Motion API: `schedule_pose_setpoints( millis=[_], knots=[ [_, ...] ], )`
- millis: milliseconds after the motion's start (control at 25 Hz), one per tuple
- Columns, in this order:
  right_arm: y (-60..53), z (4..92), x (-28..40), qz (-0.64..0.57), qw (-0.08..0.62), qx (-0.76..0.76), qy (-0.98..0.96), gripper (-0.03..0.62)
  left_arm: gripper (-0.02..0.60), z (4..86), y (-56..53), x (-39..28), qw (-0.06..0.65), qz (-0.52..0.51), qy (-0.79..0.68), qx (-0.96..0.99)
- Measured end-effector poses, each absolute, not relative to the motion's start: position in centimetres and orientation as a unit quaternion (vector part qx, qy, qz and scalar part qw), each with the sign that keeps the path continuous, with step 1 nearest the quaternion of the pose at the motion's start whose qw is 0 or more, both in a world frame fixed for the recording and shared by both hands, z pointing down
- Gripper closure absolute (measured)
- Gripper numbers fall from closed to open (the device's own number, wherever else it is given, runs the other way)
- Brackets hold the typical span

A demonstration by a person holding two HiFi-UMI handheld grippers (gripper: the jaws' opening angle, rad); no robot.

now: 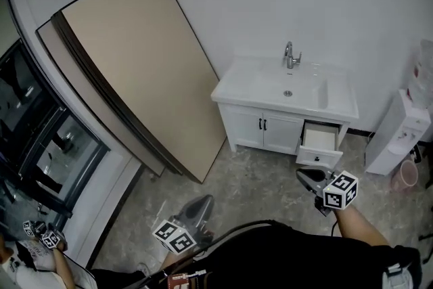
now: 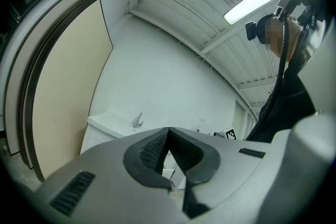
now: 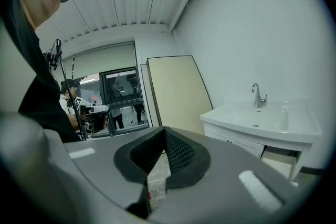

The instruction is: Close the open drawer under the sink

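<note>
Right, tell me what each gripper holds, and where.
Nothing. The left gripper and the right gripper are both shut and empty, short of the open drawer.

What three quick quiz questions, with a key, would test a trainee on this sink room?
1. True or false: the drawer under the sink is fully shut.
2. Which is nearer the drawer: A, the left gripper; B, the right gripper?
3. What is between the right gripper's jaws?
Key: 1 false, it stands pulled out. 2 B. 3 Nothing; they are together.
</note>
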State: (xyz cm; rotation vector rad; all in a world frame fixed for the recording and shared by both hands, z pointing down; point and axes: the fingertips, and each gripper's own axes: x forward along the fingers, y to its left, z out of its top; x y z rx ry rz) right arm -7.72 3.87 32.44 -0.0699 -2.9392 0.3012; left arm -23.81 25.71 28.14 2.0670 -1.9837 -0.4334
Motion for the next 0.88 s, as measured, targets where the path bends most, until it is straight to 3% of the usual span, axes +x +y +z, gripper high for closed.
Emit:
schedule_pose_setpoints(
  millis=[240,880],
  knots=[
    [1.5,32.7,-12.1,0.098,0.098,0.013,-0.990,0.592,0.581,28.8,22.0,-29.4,0.127,-0.153,-0.648,0.736],
    [-0.5,29.5,-31.7,0.098,0.087,0.092,-0.987,0.592,0.581,26.7,17.0,-51.7,0.131,-0.142,-0.579,0.792]
  ],
)
